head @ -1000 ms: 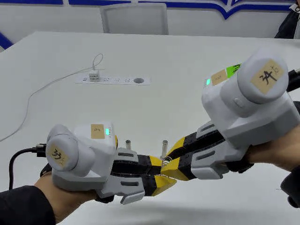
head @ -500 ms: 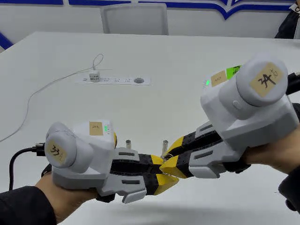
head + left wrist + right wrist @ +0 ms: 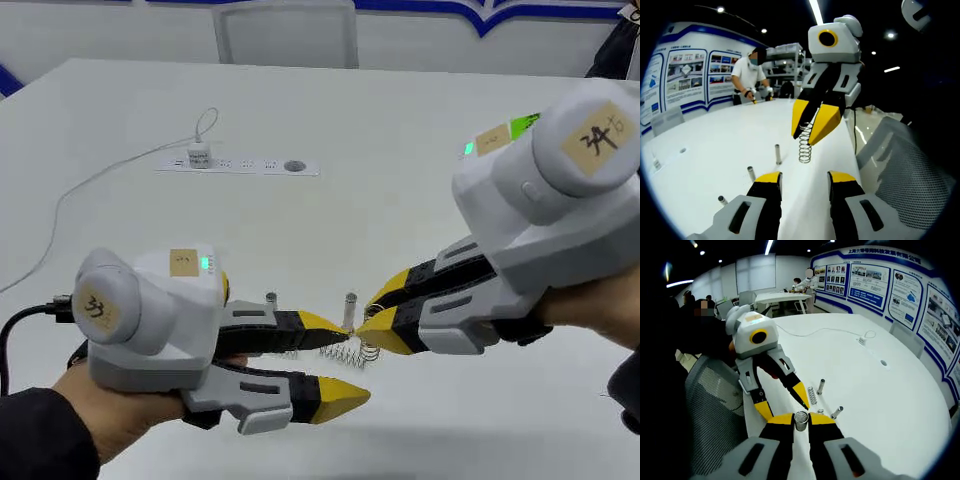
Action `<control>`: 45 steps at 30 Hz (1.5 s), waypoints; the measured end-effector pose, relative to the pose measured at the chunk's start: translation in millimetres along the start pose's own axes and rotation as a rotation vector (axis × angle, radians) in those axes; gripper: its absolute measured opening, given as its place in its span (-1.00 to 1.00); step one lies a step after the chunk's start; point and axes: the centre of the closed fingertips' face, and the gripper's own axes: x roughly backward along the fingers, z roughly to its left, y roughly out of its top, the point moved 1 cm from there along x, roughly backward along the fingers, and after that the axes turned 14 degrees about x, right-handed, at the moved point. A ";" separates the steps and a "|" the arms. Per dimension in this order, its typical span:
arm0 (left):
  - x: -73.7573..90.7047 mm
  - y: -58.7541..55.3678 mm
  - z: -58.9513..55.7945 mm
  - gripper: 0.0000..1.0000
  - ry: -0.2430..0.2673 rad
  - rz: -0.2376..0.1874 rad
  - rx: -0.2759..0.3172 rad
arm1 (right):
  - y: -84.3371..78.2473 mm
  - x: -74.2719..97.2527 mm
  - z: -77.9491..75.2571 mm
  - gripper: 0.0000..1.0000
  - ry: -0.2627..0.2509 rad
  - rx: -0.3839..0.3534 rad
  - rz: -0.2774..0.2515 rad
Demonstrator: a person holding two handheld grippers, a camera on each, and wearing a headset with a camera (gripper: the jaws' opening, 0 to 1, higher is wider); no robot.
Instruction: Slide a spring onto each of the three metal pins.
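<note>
The right hand-held gripper pinched a spring just beside an upright pin on the bench, while the left hand-held gripper stood spread nearby.

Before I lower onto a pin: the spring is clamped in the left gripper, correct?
Not quite. The spring is clamped in the right gripper, hanging from its yellow tips, as the left gripper view shows. The left gripper is open with nothing between its jaws.
</note>
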 end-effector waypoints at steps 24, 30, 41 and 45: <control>65.4 -19.9 38.7 0.14 0.229 -0.048 0.076 | -35.4 28.8 -65.1 -0.76 -0.167 -0.095 0.042; 69.9 -18.4 41.9 0.19 0.260 -0.085 0.106 | -52.3 25.0 -77.5 -0.76 -0.201 -0.112 0.087; 67.9 -23.8 38.8 0.24 0.266 -0.089 0.125 | -80.9 7.3 -87.8 -0.76 -0.206 -0.181 0.115; 68.0 -24.6 38.9 0.25 0.267 -0.088 0.131 | -90.3 1.8 -90.2 -0.76 -0.211 -0.204 0.120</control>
